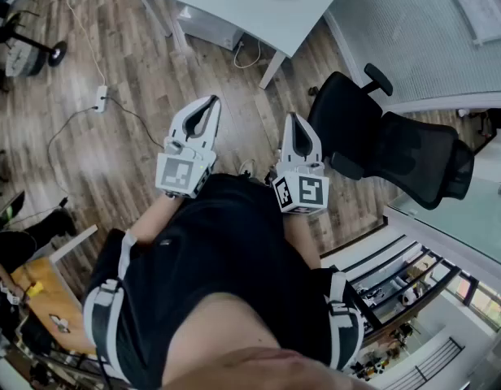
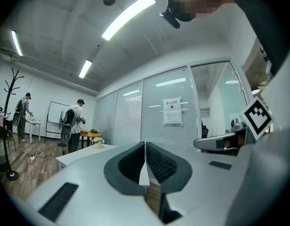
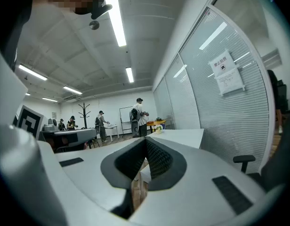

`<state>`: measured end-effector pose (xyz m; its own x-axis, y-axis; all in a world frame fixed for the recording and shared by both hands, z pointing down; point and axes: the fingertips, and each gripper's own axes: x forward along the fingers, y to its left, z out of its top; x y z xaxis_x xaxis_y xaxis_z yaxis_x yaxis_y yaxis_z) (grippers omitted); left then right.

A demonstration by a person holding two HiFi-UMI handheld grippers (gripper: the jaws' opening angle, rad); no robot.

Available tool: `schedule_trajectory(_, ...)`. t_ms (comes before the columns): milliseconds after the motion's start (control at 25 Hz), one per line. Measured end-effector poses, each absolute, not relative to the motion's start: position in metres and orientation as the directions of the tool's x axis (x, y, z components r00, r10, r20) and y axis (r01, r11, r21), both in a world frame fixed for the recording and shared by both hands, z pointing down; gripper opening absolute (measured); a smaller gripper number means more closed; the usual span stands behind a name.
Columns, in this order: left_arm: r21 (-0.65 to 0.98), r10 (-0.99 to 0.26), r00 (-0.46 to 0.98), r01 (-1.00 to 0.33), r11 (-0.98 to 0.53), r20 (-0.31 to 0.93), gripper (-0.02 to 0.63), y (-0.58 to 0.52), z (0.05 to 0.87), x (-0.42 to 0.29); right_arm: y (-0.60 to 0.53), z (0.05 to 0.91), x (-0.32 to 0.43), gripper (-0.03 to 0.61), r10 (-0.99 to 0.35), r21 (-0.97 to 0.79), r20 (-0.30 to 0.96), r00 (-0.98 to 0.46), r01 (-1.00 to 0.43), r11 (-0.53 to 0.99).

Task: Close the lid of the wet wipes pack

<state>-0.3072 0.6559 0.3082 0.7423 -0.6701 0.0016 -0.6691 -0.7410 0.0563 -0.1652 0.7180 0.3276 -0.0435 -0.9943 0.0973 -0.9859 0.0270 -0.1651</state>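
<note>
Person's black top (image 1: 226, 258), lower centre. White plastic left gripper (image 1: 203, 116) and right gripper (image 1: 300, 132) held level at the waist, jaws pinched together, gripping nothing. Wet wipes pack nowhere in view. Best to find it first, perhaps on the white table (image 1: 234, 2) at top; closed tips would suit pressing a lid.

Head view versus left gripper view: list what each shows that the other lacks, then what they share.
Only the head view: a power strip with its cable lying on the floor, seen from above.
Only the left gripper view: ceiling lights, a coat stand, a whiteboard, a person with a backpack and a notice on the glass wall.
Both: the left tongs, shut with nothing between them, and a white table.
</note>
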Motion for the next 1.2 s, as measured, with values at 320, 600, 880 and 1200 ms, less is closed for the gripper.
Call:
schedule_trajectory(320,0.063,-0.667,0.745,-0.666,-0.743,0.002,0.026,0.657,0.306,-0.304,0.721,0.325,-0.163,0.021,-0.995,-0.169,0.097,-0.038,-0.985,0.021)
schedule_trajectory(600,0.064,-0.667,0.745,-0.666,-0.743,0.012,0.026,0.658,0.311,-0.297,0.722,0.322,-0.154,0.029,-0.997,-0.191,0.065,-0.035,-0.981,0.022)
schedule_trajectory(880,0.069,-0.678,0.735,-0.678,-0.732,0.023,0.026,0.666,0.314,-0.275,0.728,0.331,-0.135,0.164,-0.995,-0.175,0.089,-0.055,-0.984,0.039)
schedule_trajectory(1200,0.087,-0.712,0.7,-0.714,-0.695,0.058,0.026,0.664,0.338,-0.222,0.722,0.356,-0.074,0.164,-0.989,-0.205,0.097,-0.109,-0.975,0.087)
